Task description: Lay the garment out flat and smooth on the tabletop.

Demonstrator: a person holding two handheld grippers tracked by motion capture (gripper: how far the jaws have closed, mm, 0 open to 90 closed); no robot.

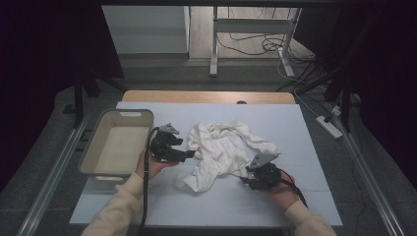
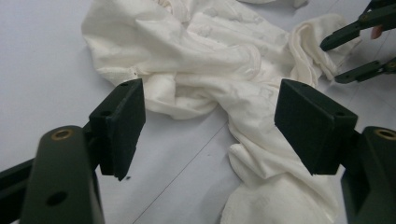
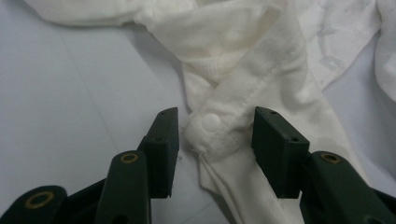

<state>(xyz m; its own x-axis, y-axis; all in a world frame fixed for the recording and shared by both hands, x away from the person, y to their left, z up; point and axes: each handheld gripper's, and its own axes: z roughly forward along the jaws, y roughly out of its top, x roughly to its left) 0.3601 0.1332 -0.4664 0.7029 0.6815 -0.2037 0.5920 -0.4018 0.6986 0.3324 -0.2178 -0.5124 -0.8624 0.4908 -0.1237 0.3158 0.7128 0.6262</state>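
While the white garment (image 1: 223,147) lies crumpled in the middle of the worktop (image 1: 295,128), a folded edge of it with a snap button (image 3: 210,122) sits between the jaws of the right claw (image 1: 244,180), whose pads stand apart on either side of the cloth without pressing it; the jaws are partly open and hold nothing. At the garment's other side the left claw (image 1: 191,155) points at the cloth with its jaws wide and empty, a twisted fold lying on the worktop ahead of the gap. A beige bin (image 1: 98,147) stands just left of the left hand (image 1: 150,164), apart from the garment. The risk, as I judge it, lies in the grip: if the right claw closes on the hard snap rather than on cloth, the pads may slide off and the edge drop. Because the fabric is bunched and layered, either claw could pinch several layers at once, so the garment would rise as a lump instead of spreading. A pull by one claw alone would drag the whole piece across the smooth worktop.
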